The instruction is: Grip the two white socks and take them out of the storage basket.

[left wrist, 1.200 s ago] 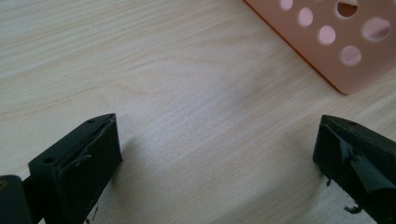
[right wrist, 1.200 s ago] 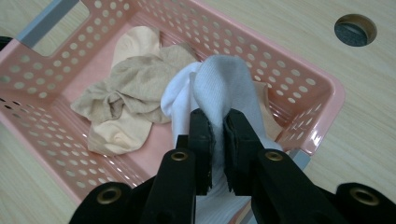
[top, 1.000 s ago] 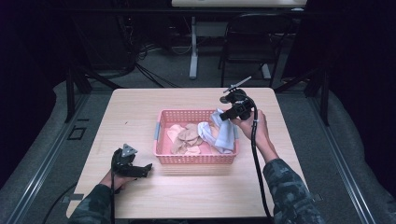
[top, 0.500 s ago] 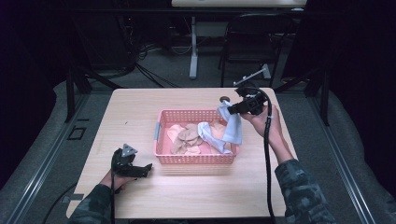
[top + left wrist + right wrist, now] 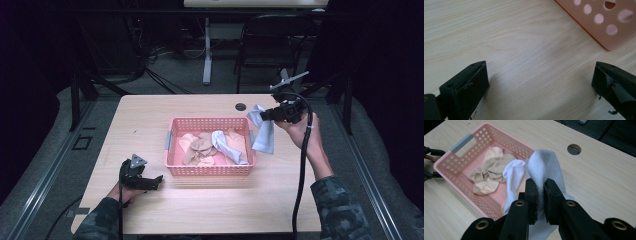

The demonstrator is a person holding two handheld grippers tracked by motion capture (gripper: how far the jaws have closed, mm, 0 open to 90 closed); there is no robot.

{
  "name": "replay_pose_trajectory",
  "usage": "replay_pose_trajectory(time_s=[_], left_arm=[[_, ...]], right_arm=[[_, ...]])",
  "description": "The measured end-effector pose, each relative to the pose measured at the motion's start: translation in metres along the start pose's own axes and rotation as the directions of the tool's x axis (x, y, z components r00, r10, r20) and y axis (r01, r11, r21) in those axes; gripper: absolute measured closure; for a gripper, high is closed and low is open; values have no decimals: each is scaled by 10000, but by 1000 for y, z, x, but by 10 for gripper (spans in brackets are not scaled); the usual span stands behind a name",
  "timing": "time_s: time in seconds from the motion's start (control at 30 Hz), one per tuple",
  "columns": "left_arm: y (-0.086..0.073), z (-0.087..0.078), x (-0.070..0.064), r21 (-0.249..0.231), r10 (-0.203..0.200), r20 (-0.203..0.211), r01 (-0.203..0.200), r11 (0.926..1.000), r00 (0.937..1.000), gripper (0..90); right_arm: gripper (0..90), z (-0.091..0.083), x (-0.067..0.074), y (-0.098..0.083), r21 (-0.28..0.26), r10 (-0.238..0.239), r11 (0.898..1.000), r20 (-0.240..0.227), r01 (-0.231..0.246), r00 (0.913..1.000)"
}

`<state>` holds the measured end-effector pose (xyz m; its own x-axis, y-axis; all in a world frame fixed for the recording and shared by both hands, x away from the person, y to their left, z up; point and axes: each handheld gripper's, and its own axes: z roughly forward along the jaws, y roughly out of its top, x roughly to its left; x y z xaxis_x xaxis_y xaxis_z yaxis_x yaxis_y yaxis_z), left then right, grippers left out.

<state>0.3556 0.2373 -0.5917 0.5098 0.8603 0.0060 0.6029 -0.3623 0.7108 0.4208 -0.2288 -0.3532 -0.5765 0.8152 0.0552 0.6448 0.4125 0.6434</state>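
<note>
The right gripper [image 5: 539,192] pinches a pale grey sock [image 5: 544,167], which hangs limp just beside the pink basket [image 5: 210,170]. It looks soft and light; a mid-fold pinch suits it. The left gripper [image 5: 540,82] rests apart on the table [image 5: 524,50].

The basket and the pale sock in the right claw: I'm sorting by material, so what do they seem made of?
Basket: looks like moulded pink plastic, smooth and matt, its walls punched with even round holes.
Sock: seems a soft ribbed knit, pale blue-white; it droops limp from the right claw. Which fibre cannot be told.
</note>
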Motion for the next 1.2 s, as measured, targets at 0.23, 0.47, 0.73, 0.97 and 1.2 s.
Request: replay_pose_trajectory(time_s=[0.23,0.47,0.73,0.97,1.2], left_arm=[[0,0,0,-2,4,-3,-4,10000,10000,7],[0,0,0,-6,-7,-13,7,10000,10000,7],[0,0,0,-5,-7,-13,7,10000,10000,7],[0,0,0,-9,-14,-6,14,10000,10000,7],[0,0,0,-11,-13,-11,13,10000,10000,7]], right_arm=[[820,-11,-20,-20,-108,451,9989,248,-449,9987],[820,-16,-39,-39,-29,842,9964,499,-841,9952],[820,-13,-49,-57,95,1028,9946,718,-1037,9921],[820,-1,-55,-71,182,1197,9924,827,-1216,9894],[820,14,-57,-81,507,1220,9905,993,-1274,9876]])
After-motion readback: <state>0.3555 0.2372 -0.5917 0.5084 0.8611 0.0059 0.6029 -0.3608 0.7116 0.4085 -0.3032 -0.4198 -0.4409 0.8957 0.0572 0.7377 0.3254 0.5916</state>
